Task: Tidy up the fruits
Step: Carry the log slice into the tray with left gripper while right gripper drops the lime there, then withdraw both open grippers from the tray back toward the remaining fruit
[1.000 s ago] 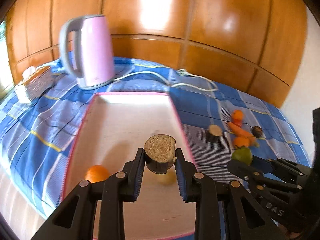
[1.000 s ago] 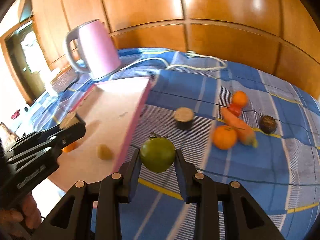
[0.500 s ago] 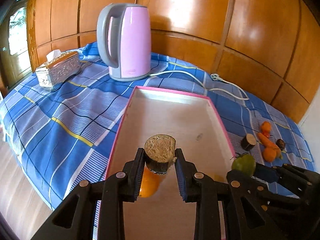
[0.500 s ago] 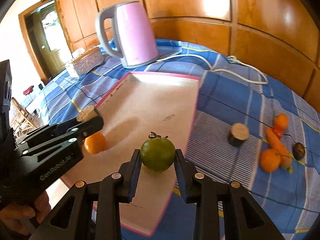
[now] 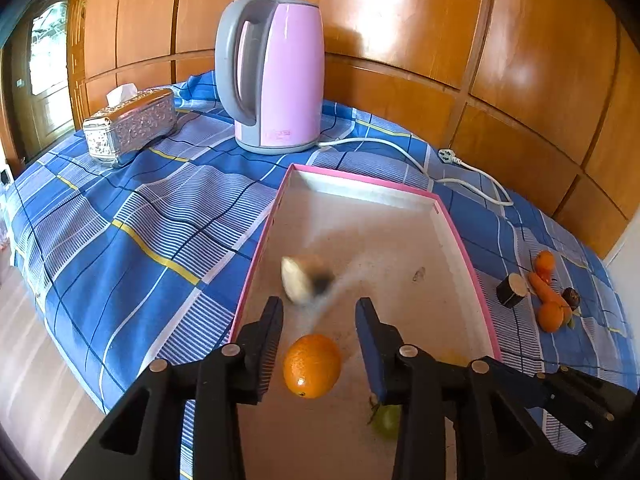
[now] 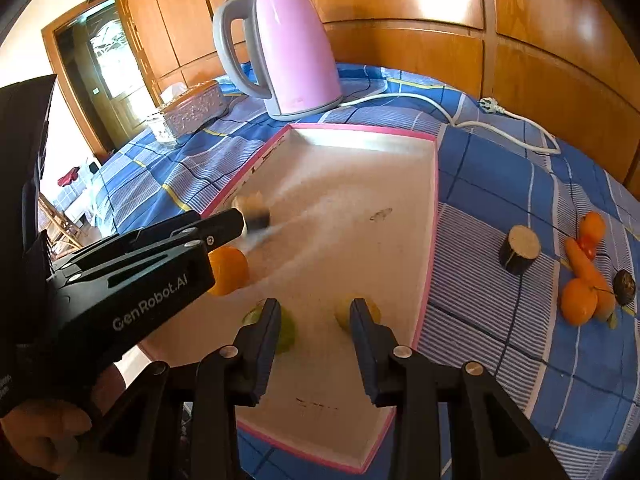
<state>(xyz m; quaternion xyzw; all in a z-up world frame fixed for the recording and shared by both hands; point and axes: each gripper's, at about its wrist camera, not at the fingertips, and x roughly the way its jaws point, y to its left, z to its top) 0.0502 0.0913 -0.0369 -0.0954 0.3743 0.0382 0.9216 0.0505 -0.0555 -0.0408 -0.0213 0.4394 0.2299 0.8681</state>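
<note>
Left wrist: blurred, seemingly loose stump

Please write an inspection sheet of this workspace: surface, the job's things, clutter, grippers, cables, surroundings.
Surface: blue checked cloth over the table.
Job's things: pink-rimmed tray holds an orange, a green fruit, a yellow piece and a blurred, moving dark cut piece. On the cloth beside it: another cut piece, carrot, oranges, a small dark fruit.
Clutter: pink kettle, silver tissue box.
Grippers: left gripper and right gripper have just been opening; nothing between the jaws.
Cables: white cord, unplugged.
Surroundings: wooden panel wall.
</note>
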